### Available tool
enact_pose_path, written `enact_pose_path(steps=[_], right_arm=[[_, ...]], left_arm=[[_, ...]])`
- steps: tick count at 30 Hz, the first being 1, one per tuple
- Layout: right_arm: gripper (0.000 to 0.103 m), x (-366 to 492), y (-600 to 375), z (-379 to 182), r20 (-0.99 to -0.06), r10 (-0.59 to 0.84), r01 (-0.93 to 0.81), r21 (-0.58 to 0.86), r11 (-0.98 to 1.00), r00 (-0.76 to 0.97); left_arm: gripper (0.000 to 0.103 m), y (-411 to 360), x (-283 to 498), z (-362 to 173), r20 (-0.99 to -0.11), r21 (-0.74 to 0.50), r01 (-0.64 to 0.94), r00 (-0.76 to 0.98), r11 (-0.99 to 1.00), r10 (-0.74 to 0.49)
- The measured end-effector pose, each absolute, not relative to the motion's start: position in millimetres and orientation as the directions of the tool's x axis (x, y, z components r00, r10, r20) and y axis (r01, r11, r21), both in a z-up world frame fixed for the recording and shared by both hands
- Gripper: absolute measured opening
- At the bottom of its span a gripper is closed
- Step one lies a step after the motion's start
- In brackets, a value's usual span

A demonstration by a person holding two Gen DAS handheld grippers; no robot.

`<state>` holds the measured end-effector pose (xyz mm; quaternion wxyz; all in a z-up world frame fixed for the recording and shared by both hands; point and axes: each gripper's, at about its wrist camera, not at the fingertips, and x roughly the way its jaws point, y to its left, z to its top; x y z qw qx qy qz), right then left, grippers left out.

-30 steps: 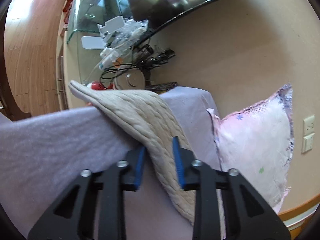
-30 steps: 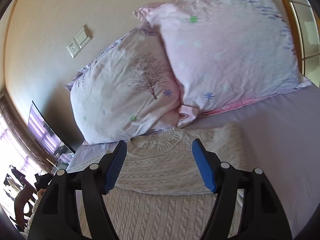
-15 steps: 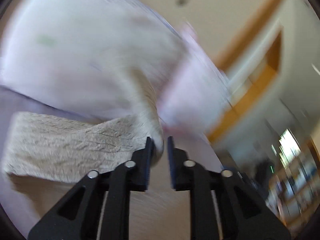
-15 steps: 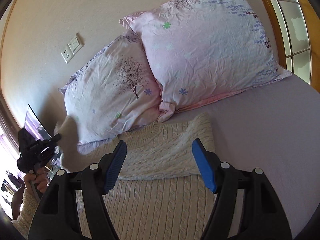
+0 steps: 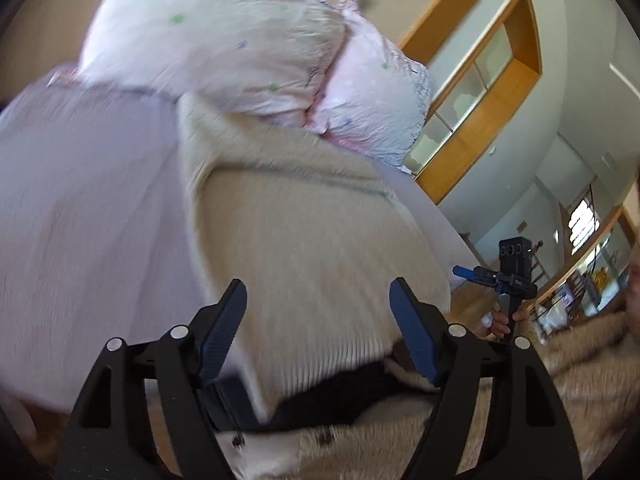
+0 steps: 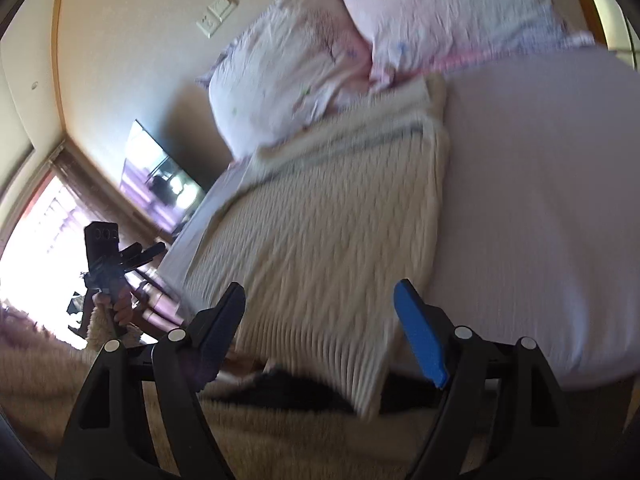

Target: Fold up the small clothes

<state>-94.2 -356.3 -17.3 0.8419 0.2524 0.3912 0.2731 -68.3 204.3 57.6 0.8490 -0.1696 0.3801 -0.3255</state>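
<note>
A cream cable-knit sweater [image 5: 304,240] lies flat on the lilac bed sheet [image 5: 88,208], with both sleeves folded across its upper part; it also shows in the right wrist view [image 6: 328,232]. Its hem hangs over the bed's near edge. My left gripper [image 5: 320,332] is open and empty, held over the hem. My right gripper [image 6: 320,328] is open and empty, also over the hem. Each gripper shows small in the other's view, the right one [image 5: 476,274] and the left one [image 6: 140,254]. Both views are motion-blurred.
Two pink floral pillows [image 6: 320,52] lean on the beige wall behind the sweater. A dark screen [image 6: 160,176] stands left of the bed. A wood-framed window [image 5: 492,80] is to the right. The person's fuzzy beige sleeves [image 6: 48,380] fill the bottom.
My left gripper carried a sleeve across the sweater, let it go and opened wide. Both grippers have pulled back to the hem at the bed's near edge.
</note>
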Motion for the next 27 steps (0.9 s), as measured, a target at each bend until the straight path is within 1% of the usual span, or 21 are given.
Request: enact_pose_path(steps=[1,2,4,6,7,9,10,11,12,13,14,15,17,19,21,23,25,27], right_arm=[[0.075,-102,-358,-27,-0.523,0.667,-0.239,0.662,0.710,0.530],[0.070,-107,-359,-35,-0.526,0.674,-0.222,0.679,0.700,0.519],[0.070,-110,-360,-51,-0.537,0.679,-0.185,0.700,0.690,0.501],[0.065,-106,-360,-68,-0.530,0.695,-0.156,0.730,0.666,0.487],[0.063,-103,-361,-73,-0.510,0.710,-0.151,0.751,0.643,0.485],[0.055,-98,-361,-82,-0.442,0.752,-0.163,0.800,0.577,0.490],[0.053,-95,-359,-86,-0.405,0.770,-0.173,0.821,0.543,0.493],[0.046,-93,-358,-89,-0.388,0.780,-0.178,0.832,0.526,0.492],[0.036,-90,-356,-91,-0.378,0.787,-0.181,0.838,0.515,0.488],[0.029,-88,-353,-93,-0.376,0.791,-0.185,0.839,0.512,0.482],[0.015,-88,-349,-93,-0.380,0.793,-0.196,0.833,0.517,0.476],[0.009,-89,-346,-92,-0.385,0.789,-0.208,0.823,0.528,0.479],[0.008,-92,-344,-81,-0.361,0.784,-0.249,0.809,0.532,0.504],[0.008,-93,-345,-59,-0.309,0.785,-0.298,0.801,0.519,0.537],[0.008,-87,-346,-27,-0.265,0.779,-0.353,0.776,0.522,0.568],[0.008,-69,-346,11,-0.231,0.767,-0.421,0.724,0.546,0.598],[0.008,-45,-342,46,-0.201,0.757,-0.479,0.667,0.571,0.622],[0.008,-5,-336,80,-0.182,0.734,-0.509,0.611,0.606,0.655]], left_arm=[[0.074,215,-82,43,-0.535,-0.565,0.394,0.493,0.725,-0.686],[0.074,216,-84,33,-0.542,-0.578,0.373,0.489,0.726,-0.683],[0.072,220,-94,6,-0.563,-0.598,0.332,0.474,0.730,-0.677],[0.072,221,-94,-14,-0.565,-0.623,0.305,0.460,0.720,-0.685],[0.072,220,-88,-25,-0.561,-0.648,0.284,0.450,0.707,-0.695],[0.069,214,-80,-39,-0.534,-0.686,0.277,0.437,0.672,-0.724],[0.068,208,-74,-44,-0.520,-0.701,0.279,0.431,0.657,-0.738],[0.067,204,-72,-47,-0.511,-0.711,0.279,0.425,0.646,-0.747],[0.062,198,-67,-51,-0.509,-0.717,0.280,0.414,0.638,-0.754],[0.059,193,-66,-53,-0.515,-0.717,0.280,0.405,0.638,-0.756],[0.047,190,-64,-56,-0.518,-0.718,0.277,0.400,0.639,-0.756],[0.029,188,-61,-58,-0.516,-0.730,0.264,0.393,0.630,-0.761],[0.007,191,-57,-63,-0.486,-0.774,0.223,0.392,0.593,-0.781],[0.007,192,-59,-56,-0.462,-0.787,0.221,0.406,0.576,-0.788],[0.006,190,-59,-33,-0.435,-0.784,0.258,0.422,0.565,-0.795],[0.006,188,-53,-1,-0.417,-0.750,0.318,0.453,0.580,-0.788],[0.006,188,-32,43,-0.395,-0.693,0.377,0.515,0.615,-0.761],[0.007,189,1,76,-0.391,-0.635,0.381,0.591,0.672,-0.705]])
